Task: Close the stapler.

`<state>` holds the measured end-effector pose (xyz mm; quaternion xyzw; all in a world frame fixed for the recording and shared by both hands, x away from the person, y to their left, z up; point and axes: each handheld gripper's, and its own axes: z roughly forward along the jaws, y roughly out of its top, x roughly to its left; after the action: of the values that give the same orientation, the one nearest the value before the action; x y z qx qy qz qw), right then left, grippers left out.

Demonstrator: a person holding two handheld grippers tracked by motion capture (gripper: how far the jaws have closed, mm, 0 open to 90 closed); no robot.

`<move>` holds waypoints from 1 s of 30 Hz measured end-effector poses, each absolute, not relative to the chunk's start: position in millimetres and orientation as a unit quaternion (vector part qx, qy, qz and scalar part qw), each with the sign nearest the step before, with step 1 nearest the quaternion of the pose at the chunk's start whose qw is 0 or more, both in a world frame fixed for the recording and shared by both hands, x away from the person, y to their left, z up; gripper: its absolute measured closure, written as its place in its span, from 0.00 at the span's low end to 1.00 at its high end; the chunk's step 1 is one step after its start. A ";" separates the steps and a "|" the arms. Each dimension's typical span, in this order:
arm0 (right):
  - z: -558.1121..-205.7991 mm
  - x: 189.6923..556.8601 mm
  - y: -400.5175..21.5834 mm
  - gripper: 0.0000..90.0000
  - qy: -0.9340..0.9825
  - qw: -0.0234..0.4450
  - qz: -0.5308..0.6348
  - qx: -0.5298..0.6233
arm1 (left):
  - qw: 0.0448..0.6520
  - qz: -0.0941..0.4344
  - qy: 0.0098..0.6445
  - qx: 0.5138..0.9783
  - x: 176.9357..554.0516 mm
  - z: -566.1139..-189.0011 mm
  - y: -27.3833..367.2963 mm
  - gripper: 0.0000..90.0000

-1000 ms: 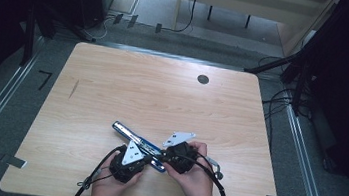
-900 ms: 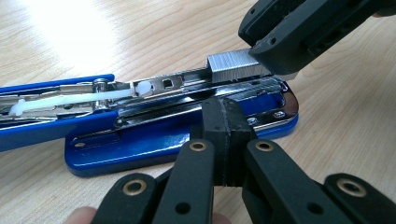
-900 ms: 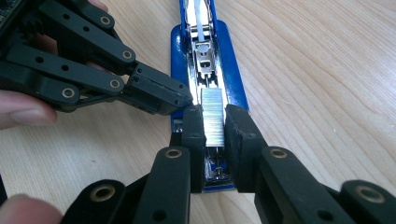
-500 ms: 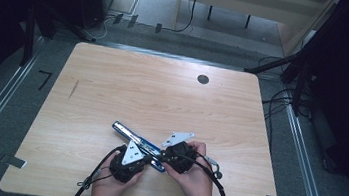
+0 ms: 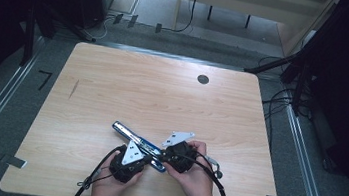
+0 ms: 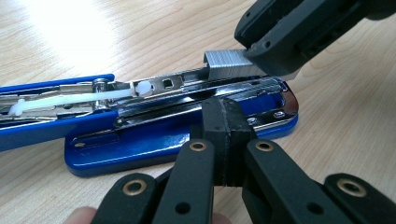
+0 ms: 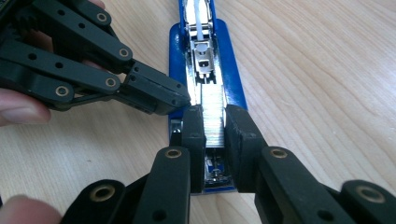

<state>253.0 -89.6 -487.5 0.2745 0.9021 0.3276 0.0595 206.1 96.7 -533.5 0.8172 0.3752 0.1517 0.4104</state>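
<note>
With my right hand-held gripper (image 7: 215, 128) pinching the staple strip (image 7: 214, 112) over the open blue stapler (image 6: 177, 135) on the counter (image 5: 162, 101), I'd lower it squarely into the channel while my closed left hand-held gripper (image 6: 227, 121) steadies the base.

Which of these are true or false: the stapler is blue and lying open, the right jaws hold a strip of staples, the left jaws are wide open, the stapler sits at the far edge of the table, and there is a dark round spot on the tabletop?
1. The stapler is blue and lies open on the table. True.
2. The right gripper has its jaws closed on a strip of staples. True; it holds the strip over the stapler's metal channel.
3. The left gripper has its jaws wide open. False; they are shut together, their tip against the stapler's side.
4. The stapler sits at the table's far edge. False; it lies near the person's edge, between the hands.
5. A dark round spot marks the tabletop. True; it is near the far edge.
</note>
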 end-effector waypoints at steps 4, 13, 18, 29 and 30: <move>-486.2 254.5 -90.2 0.89 0.903 0.053 0.325 0.274 | 0.410 0.152 0.375 0.817 206.1 -533.5 96.7 1.00; -482.4 256.1 -85.3 0.89 0.914 0.055 0.304 0.262 | 0.409 0.153 0.375 0.818 205.8 -533.4 96.6 1.00; -481.4 256.5 -83.1 0.89 0.917 0.055 0.299 0.260 | 0.409 0.153 0.376 0.817 205.7 -533.4 96.3 1.00; -482.1 258.6 -79.0 0.89 0.921 0.050 0.287 0.257 | 0.411 0.152 0.376 0.816 205.8 -533.6 96.2 1.00; -481.9 258.8 -79.0 0.89 0.922 0.050 0.287 0.257 | 0.411 0.153 0.376 0.816 205.8 -533.6 96.3 1.00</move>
<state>258.8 -79.0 -481.9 0.2572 0.9215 0.2867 0.0496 205.8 96.3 -533.6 0.8164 0.3759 0.1525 0.4109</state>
